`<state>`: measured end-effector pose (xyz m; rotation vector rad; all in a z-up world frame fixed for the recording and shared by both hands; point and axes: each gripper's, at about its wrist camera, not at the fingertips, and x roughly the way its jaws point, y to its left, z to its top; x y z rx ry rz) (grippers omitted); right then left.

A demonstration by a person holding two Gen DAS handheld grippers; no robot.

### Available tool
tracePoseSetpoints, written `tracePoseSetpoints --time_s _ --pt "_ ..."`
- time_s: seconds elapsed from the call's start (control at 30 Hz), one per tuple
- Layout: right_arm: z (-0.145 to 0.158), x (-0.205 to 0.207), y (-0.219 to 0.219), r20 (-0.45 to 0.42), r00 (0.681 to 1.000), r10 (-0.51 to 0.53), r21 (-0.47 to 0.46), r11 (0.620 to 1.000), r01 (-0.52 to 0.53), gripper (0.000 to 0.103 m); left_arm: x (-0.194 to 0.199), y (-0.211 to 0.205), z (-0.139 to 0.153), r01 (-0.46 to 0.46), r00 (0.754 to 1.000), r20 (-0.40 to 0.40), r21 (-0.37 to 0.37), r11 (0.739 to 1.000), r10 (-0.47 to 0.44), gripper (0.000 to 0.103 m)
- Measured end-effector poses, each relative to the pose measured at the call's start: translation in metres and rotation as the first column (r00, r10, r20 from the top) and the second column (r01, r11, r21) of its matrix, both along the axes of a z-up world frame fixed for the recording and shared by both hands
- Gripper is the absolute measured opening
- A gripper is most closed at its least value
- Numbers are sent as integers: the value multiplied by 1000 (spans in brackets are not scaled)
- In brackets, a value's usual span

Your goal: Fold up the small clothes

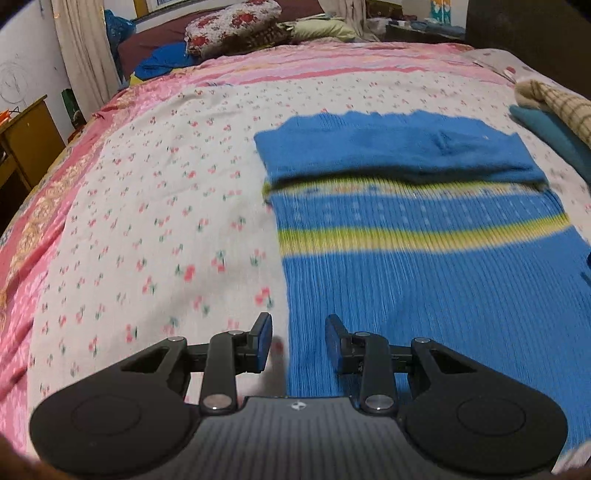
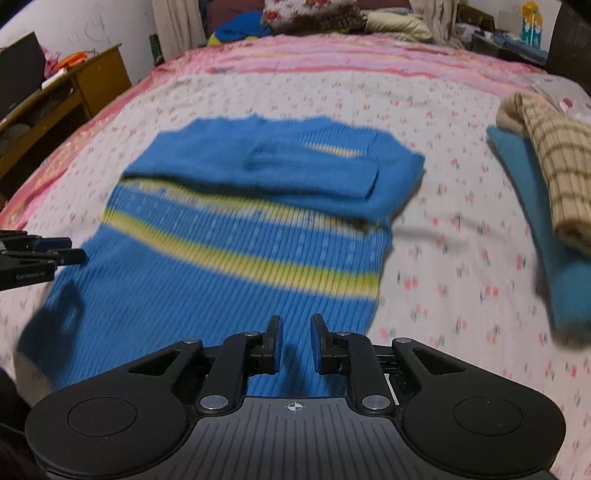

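A blue ribbed sweater (image 2: 229, 258) with yellow stripes lies flat on the flowered bedspread (image 1: 147, 221), its far end already folded over the body so that a thick blue flap crosses the garment from side to side. The sweater's left edge runs straight down the bedspread, and to that side the cover stretches bare as far as the pink border at the bed's edge. On the right, a strip of bare cover separates the sweater from a stack of folded clothes (image 2: 546, 206), a teal piece beneath a tan checked one. Pillows (image 1: 232, 26) and loose bedding crowd the far end of the bed, well apart from the sweater, and a wooden desk (image 2: 85, 85) stands off the left side. The left gripper (image 1: 298, 343) tilts down over the sweater's near left edge, its jaws partly open and empty. The right gripper (image 2: 296, 341) tilts down above the near hem, jaws narrow with a slim gap, gripping nothing.
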<state>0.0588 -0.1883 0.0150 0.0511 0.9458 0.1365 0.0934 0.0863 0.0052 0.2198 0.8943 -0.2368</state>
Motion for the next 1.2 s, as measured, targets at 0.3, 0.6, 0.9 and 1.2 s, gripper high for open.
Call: tracePoseSetpoints --time_s 0.3,0.6,0.9,1.2 --pt "-11 -39 2 -61 998 -4 27 1000 6 18 -40 22 -5 -16 999 -42 -14 1000 16 38" --pt "-21 -67 0 -110 994 -17 38 999 21 24 -72 42 -8 -22 996 -86 -31 999 19 38" --pt "-26 -85 1 -136 991 -9 41 999 15 31 -80 45 -6 -20 994 -105 -90 996 11 38" --pt "-24 -90 -12 -143 988 -53 76 995 64 32 -85 51 -6 -20 993 -122 -116 993 6 38"
